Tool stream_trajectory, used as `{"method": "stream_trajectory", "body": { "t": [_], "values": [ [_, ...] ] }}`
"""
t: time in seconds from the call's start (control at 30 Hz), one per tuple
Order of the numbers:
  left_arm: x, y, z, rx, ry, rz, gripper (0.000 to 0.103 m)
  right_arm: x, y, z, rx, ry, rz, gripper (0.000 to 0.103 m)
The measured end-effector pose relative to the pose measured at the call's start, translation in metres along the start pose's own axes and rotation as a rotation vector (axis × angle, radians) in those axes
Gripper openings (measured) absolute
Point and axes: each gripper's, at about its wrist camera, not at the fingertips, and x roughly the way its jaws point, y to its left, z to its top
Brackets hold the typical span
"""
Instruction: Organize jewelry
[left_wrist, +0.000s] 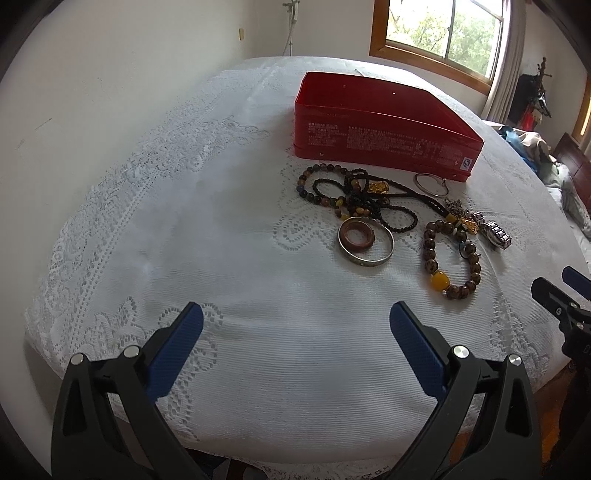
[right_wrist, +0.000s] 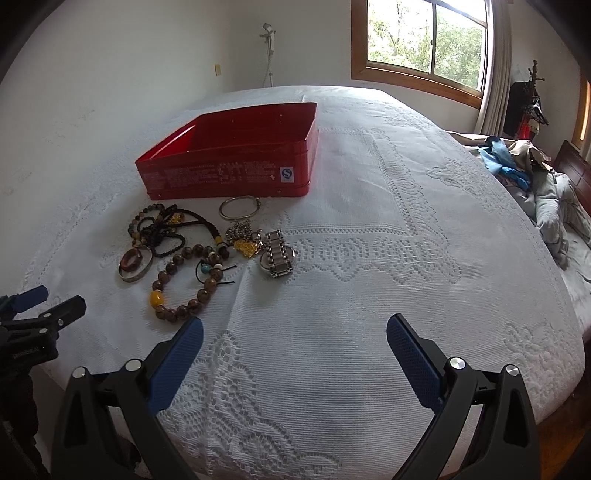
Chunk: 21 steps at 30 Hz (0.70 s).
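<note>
A: Two grippers, both empty. The left gripper (left_wrist: 295, 347) and the right gripper (right_wrist: 295, 354) each hover low over the near part of the white lace cloth (right_wrist: 332, 295), jaws spread wide, nothing between the blue pads.

B: And the jewelry?

A: Past them, in a loose heap on the cloth. Nearest is the wooden bead bracelet (left_wrist: 452, 258) with one big yellow bead. Left of it a silver bangle (left_wrist: 365, 242) has a brown ring (left_wrist: 356, 235) lying inside it. Right of the bracelet sits a metal watch (right_wrist: 277, 254). Farther on, dark bead strands (left_wrist: 354, 199) tangle together, and a thin silver hoop (right_wrist: 238, 208) lies just beside the red box (left_wrist: 384, 125).

B: How will they handle?

A: I'd judge the bead bracelet light and floppy, so pinch across two or three beads and it should hang. The bangle looks stiff and slick, best taken across its rim. The watch looks heaviest; grip its band. The tangle may drag neighbours along.

B: Room to move?

A: Plenty. The cloth is bare to the left and to the right of the heap. The box stands open on top at the far side. The near edge of the cloth falls away below the grippers.
</note>
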Motion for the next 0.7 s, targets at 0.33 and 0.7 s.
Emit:
{"method": "stream_trajectory", "body": {
  "t": [0.33, 0.7],
  "values": [
    [0.025, -0.02, 0.022, 0.046, 0.052, -0.054, 0.1, 0.008, -0.011, 0.017, -0.007, 0.048, 0.094, 0.091],
    [0.053, -0.029, 0.048, 0.021, 0.12, -0.102, 0.059, 0.021, -0.016, 0.025, -0.013, 0.063, 0.101, 0.079]
  ]
}}
